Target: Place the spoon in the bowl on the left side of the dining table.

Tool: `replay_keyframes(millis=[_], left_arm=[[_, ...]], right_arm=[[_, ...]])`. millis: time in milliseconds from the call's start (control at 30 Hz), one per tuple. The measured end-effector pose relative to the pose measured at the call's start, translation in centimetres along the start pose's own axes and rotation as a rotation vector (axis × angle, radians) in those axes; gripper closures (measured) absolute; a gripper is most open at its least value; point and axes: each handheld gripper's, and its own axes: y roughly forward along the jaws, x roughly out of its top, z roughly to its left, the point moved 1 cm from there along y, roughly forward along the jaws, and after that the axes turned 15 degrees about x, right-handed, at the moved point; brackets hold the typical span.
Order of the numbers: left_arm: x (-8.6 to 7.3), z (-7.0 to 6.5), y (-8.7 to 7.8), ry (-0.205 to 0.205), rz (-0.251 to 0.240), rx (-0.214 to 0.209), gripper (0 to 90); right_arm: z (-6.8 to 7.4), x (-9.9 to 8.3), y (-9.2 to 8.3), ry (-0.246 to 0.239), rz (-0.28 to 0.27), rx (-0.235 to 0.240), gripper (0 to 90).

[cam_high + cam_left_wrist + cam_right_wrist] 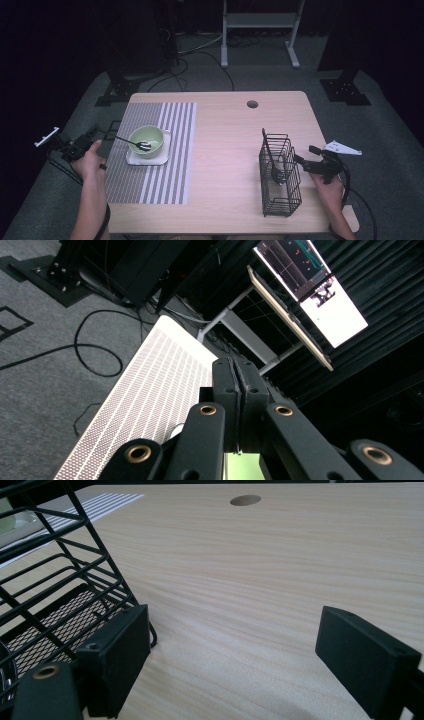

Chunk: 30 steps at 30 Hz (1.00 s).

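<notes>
No legible writing on bowl [146, 140], seemingly.

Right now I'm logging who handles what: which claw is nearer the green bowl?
Left. The left claw sits just left of the green bowl, shut on a spoon handle. The right claw is across the table beside the wire basket.

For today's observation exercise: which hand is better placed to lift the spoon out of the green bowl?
Left. The left gripper is already shut on the handle of the spoon, whose head lies in the bowl. The right gripper waits open beside the wire basket, far across the table.
</notes>
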Motion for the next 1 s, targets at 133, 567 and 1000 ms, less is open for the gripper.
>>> replay_keyframes(millis=[133,567,1000], left_arm=[[-0.4,0.1,0.3,0.0,0.0,0.01,89.7],[-1.3,0.5,0.7,0.004,0.013,0.013,89.4],[-1.4,0.5,0.9,0.019,0.019,0.006,83.9]], right_arm=[[0.0,0.0,0.0,0.0,0.001,0.0,13.2],[0.0,0.0,0.0,-0.001,0.002,0.0,13.2],[-0.1,0.0,0.0,0.008,-0.002,0.005,13.2]])
